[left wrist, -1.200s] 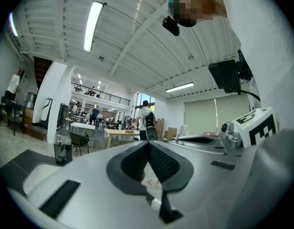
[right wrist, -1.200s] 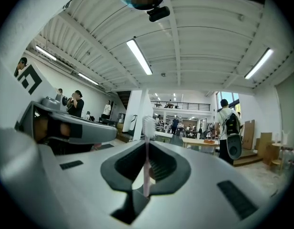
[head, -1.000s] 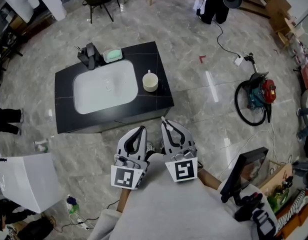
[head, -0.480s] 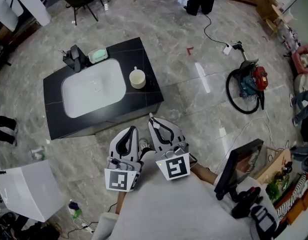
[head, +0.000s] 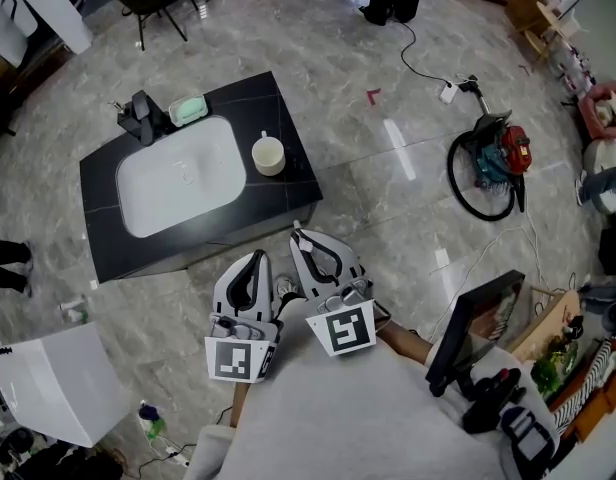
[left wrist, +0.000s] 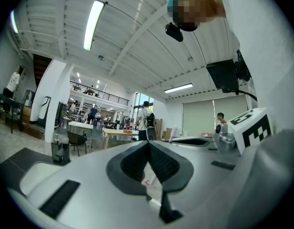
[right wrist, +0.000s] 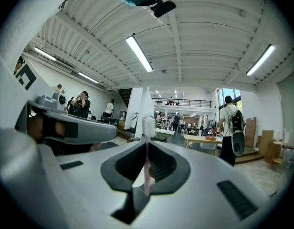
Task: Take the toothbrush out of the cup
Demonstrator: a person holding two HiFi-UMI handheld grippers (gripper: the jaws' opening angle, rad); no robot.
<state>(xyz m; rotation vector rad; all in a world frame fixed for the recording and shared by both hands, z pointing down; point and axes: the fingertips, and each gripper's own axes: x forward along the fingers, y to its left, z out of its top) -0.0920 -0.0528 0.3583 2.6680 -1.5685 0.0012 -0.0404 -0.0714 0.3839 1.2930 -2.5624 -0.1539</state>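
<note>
1. Lower centre of the head view: my left gripper (head: 254,260) has its jaws pressed together, with nothing between them.
2. Just right of it, my right gripper (head: 302,240) pinches the toothbrush (right wrist: 147,126) by its handle. In the right gripper view the bristle head stands above the jaw tips.
3. Both grippers hang over grey floor (head: 388,218), near the counter's lower edge.
4. Above them, a black counter (head: 256,98) holds a white basin (head: 183,173).
5. The cup (head: 268,155) stands just right of the basin, well apart from the toothbrush.
6. At the counter's upper left are a faucet (head: 138,120) and a green soap dish (head: 188,110).
</note>
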